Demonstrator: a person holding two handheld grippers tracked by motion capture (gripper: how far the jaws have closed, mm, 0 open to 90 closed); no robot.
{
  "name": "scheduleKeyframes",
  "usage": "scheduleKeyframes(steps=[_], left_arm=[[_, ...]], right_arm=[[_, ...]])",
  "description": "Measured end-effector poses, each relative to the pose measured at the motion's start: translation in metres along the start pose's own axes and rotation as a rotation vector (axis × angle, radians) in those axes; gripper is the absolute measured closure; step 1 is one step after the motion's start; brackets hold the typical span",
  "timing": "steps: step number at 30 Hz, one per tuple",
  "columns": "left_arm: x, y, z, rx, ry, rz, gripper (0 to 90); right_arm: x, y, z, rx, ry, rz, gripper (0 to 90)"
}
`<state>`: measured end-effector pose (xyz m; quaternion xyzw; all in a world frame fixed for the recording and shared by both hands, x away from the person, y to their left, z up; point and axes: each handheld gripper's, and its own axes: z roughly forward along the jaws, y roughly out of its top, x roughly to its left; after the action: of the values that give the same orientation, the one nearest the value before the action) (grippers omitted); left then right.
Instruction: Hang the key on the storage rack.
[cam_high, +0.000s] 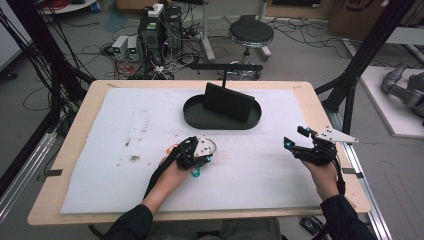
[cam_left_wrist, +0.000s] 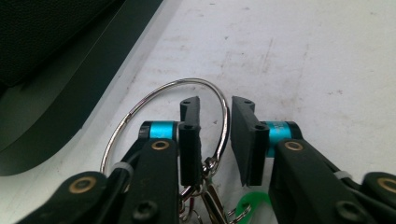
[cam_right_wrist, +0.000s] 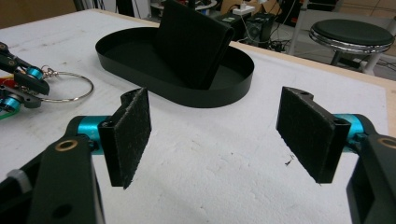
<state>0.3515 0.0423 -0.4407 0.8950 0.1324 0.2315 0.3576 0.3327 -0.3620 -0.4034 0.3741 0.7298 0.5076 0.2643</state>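
Observation:
A thin metal key ring (cam_left_wrist: 187, 80) lies on the white mat, with small clasps and a green tag (cam_left_wrist: 254, 203) hanging from it. My left gripper (cam_left_wrist: 215, 105) is low over it, and the ring's right-hand wire runs up between the two pads. A gap still shows on both sides of the wire, so the pads are not pressing on it. From above, the left gripper (cam_high: 207, 150) sits at the mat's middle with the ring (cam_high: 214, 144) at its tip. My right gripper (cam_right_wrist: 215, 135) hovers wide open and empty near the right edge (cam_high: 294, 137).
A black oval tray (cam_high: 195, 117) lies beyond the ring, and a black wallet-like pouch (cam_high: 227, 102) stands upright in it. The white mat (cam_high: 125, 165) covers most of the wooden table. A round stool (cam_high: 251, 34) and cables are on the floor behind.

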Motion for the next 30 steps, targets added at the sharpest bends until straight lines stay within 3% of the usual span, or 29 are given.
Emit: scheduleKeyframes(steps=[5,10,15,22,30], left_arm=[[-0.001,0.000,0.001,0.004,0.004,0.010,75.1],[-0.003,0.002,0.000,0.005,0.002,0.033,84.1],[-0.001,0.001,-0.002,0.003,-0.002,0.020,84.7],[0.004,0.000,-0.011,-0.045,-0.003,-0.014,85.3],[0.009,0.000,-0.028,-0.145,-0.024,-0.052,85.7]], right_arm=[[0.000,0.000,0.000,0.001,0.002,0.002,26.7],[0.000,0.000,0.000,0.000,0.007,0.002,26.7],[0.000,0.000,0.000,0.000,0.012,0.004,26.8],[0.000,0.000,0.000,-0.001,0.014,0.006,26.9],[0.000,0.000,0.000,0.000,0.015,0.010,26.9]])
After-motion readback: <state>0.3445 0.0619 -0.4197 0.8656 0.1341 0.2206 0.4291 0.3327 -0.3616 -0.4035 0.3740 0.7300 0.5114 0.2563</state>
